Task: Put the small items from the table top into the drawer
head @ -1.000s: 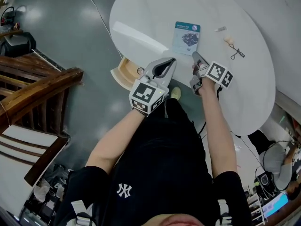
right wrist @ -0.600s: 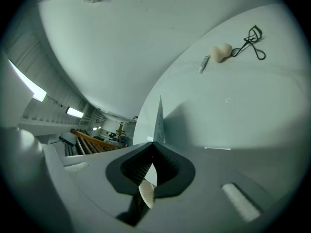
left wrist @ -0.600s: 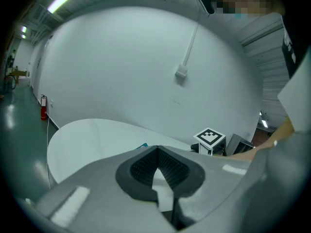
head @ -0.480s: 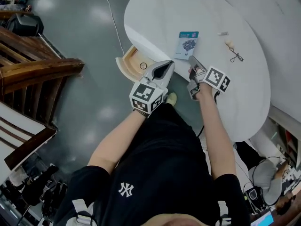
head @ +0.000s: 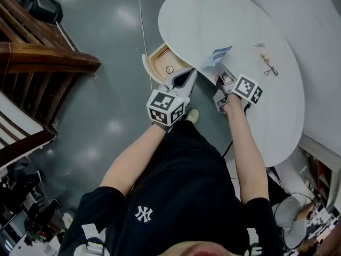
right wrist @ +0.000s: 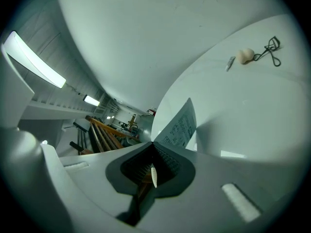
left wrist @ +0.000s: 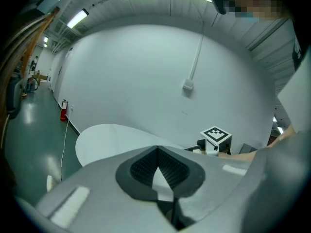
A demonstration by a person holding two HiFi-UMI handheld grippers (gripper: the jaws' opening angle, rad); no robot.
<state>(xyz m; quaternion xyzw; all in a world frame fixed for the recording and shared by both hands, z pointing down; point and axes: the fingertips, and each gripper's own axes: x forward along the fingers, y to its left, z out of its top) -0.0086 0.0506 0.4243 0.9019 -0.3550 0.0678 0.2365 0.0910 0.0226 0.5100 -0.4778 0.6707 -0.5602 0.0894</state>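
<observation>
A printed card packet (head: pixel 219 56) stands tilted up off the white oval table (head: pixel 282 132), and my right gripper (head: pixel 219 68) is shut on its near edge. In the right gripper view the packet (right wrist: pixel 180 125) rises from the shut jaws (right wrist: pixel 154 142). Farther along the table lie an eyelash curler (head: pixel 270 66), a beige ball (head: pixel 265 52) and a small tube (head: pixel 259 45); the same curler (right wrist: pixel 271 50), ball (right wrist: pixel 246 56) and tube (right wrist: pixel 230 63) show from the right gripper. The wooden drawer (head: pixel 154 60) is pulled open with a ring (head: pixel 169 69) inside. My left gripper (head: pixel 191 72) hovers shut and empty just right of the drawer.
Dark wooden chairs (head: pixel 48 52) stand on the grey floor left of the table. A white cable (head: pixel 139 20) runs across the floor toward the drawer. A white wall (left wrist: pixel 146 72) rises behind the table (left wrist: pixel 112 140).
The packet lay flat on the table before; now its near edge is lifted in the right gripper. Both grippers have risen and shifted, the left closer to the drawer.
</observation>
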